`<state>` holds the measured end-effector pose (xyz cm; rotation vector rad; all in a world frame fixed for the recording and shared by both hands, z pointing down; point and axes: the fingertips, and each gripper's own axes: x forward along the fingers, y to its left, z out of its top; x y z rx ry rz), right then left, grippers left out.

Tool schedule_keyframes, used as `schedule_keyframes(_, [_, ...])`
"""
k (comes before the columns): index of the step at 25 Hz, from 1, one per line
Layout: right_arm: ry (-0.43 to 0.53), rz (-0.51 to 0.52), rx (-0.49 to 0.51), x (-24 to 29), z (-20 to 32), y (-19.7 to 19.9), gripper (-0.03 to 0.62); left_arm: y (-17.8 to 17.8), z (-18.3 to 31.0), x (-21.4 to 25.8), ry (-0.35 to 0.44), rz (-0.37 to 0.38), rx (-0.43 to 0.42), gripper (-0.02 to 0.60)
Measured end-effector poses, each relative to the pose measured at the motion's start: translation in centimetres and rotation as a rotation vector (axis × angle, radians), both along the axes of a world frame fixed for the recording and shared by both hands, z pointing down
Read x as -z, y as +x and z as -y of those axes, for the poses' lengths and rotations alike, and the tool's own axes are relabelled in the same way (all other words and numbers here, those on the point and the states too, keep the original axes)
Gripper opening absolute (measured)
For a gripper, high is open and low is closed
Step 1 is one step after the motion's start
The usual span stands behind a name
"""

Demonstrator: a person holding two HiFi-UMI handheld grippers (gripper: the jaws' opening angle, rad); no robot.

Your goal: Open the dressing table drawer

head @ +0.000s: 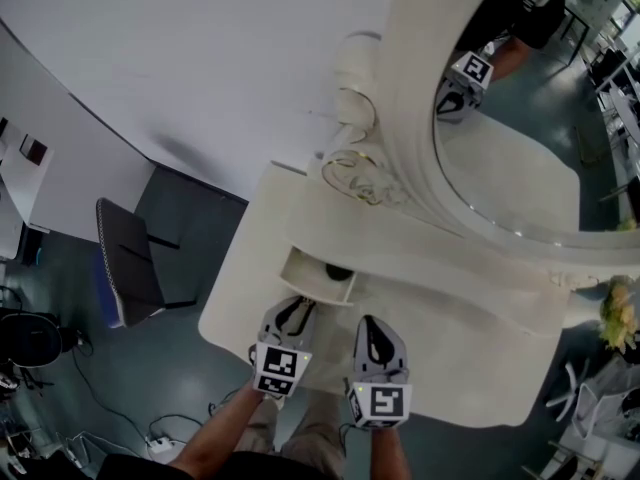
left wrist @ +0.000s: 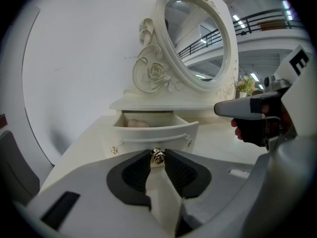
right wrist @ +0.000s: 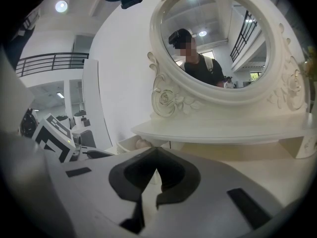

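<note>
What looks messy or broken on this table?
Nothing looks broken or spilled. Only the drawer sticks out of the dressing table, with the left tongs pinching its knob.

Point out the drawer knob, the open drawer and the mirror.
drawer knob (left wrist: 157, 156), left gripper view, metal face.
drawer (left wrist: 154, 133), left gripper view, curved front panel.
mirror (left wrist: 198, 37), left gripper view, glass centre.

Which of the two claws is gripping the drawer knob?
The left claw: its tips pinch the metal knob on the pulled-out drawer, while the right claw is shut on nothing.
</note>
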<state>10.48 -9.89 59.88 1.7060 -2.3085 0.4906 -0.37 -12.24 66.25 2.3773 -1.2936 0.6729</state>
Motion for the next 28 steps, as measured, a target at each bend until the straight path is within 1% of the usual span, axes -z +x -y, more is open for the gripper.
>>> schedule_keyframes(11, [0.007, 0.001, -0.014, 0.4, 0.4, -0.2, -0.003, 0.0, 0.0, 0.2, 0.005, -0.001, -0.005, 0.092])
schedule_keyframes(16, [0.015, -0.007, -0.018, 1.2, 0.5, -0.4, -0.003, 0.0, -0.2, 0.3, -0.027, 0.000, -0.017, 0.092])
schedule_keyframes(19, [0.027, -0.012, -0.024, 2.0, 0.5, -0.5, -0.003, -0.1, -0.3, 1.0, -0.026, -0.001, -0.032, 0.094])
schedule_keyframes(22, [0.042, -0.027, -0.030, 3.0, 0.4, -0.6, -0.003, -0.8, -0.1, 2.9, 0.015, -0.017, -0.016, 0.095])
schedule_keyframes(25, [0.063, -0.036, -0.041, 4.7, 0.1, -0.6, -0.003, -1.7, 0.4, 6.0, 0.068, -0.043, 0.000, 0.094])
schedule_keyframes(28, [0.094, -0.045, -0.059, 6.6, -0.5, -0.5, -0.003, -2.4, 0.6, 9.2, 0.118, -0.062, -0.003, 0.094])
